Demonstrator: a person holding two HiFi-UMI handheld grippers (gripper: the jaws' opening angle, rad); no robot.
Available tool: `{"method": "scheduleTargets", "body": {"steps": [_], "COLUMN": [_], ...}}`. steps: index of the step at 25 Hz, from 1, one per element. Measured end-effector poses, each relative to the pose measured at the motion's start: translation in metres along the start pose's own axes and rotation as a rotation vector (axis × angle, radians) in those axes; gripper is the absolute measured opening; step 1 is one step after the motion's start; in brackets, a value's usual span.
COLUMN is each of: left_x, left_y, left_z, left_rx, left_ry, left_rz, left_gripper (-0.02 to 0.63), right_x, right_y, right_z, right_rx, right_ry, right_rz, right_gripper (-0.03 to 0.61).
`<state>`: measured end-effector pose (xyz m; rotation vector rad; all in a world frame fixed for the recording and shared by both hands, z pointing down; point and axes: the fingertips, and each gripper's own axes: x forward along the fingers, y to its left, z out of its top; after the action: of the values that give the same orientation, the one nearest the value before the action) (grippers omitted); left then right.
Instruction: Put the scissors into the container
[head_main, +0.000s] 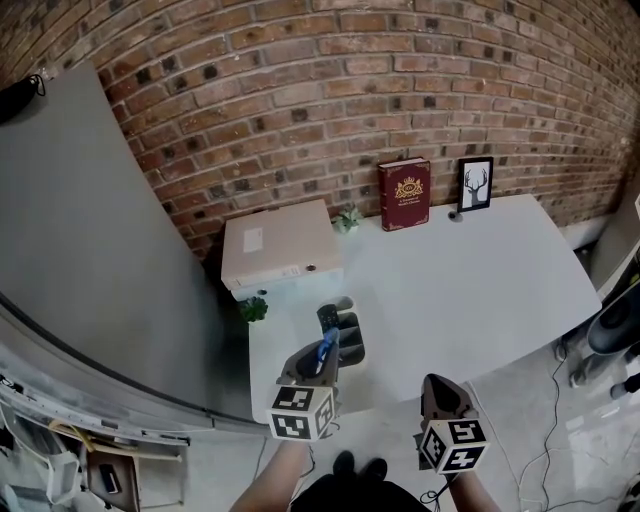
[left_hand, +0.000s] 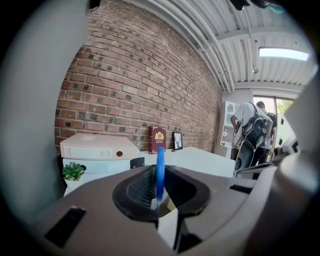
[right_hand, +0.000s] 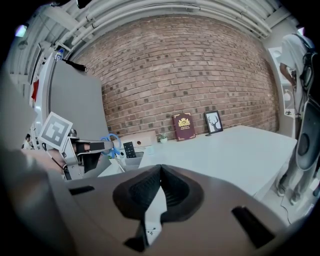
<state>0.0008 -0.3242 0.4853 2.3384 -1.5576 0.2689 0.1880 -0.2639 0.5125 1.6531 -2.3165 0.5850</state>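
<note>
The left gripper (head_main: 318, 362) is clamped on blue-handled scissors (head_main: 326, 349), held above the dark container (head_main: 353, 343) near the white table's (head_main: 480, 280) front left edge. The right gripper (head_main: 441, 386), jaws together and empty, hangs beyond the front edge.

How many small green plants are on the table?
2. One plant stands at the back between the white box and the red book; the other plant sits near the table's left edge, in front of the box. Any others would be hidden behind the box.
</note>
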Motion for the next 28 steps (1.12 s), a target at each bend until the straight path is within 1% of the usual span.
{"method": "scheduleTargets", "body": {"steps": [5,16,22,28], "left_x": [0.006,0.012,0.016,0.022], "left_y": [0.004,0.015,0.018,0.022], "left_z": [-0.019,-0.043,-0.052,-0.052], "left_rx": [-0.024,-0.083,-0.115,-0.121], "left_ry": [0.047,0.095,0.121,0.128], "left_rz": [-0.001,0.014,0.005,0.011], "left_gripper": [0.044,0.044,0.044,0.044], "right_x": [0.003,0.003,0.002,0.002], "right_y": [0.006,0.013,0.014,0.014], "right_z": [-0.003,-0.008,-0.01,-0.014], "right_rx": [-0.005,-0.011,-0.013,-0.011], "right_ry": [0.013,0.033,0.04,0.052], "right_rz": [0.008,0.009,0.005,0.003], "right_gripper": [0.0,0.0,0.0,0.0]}}
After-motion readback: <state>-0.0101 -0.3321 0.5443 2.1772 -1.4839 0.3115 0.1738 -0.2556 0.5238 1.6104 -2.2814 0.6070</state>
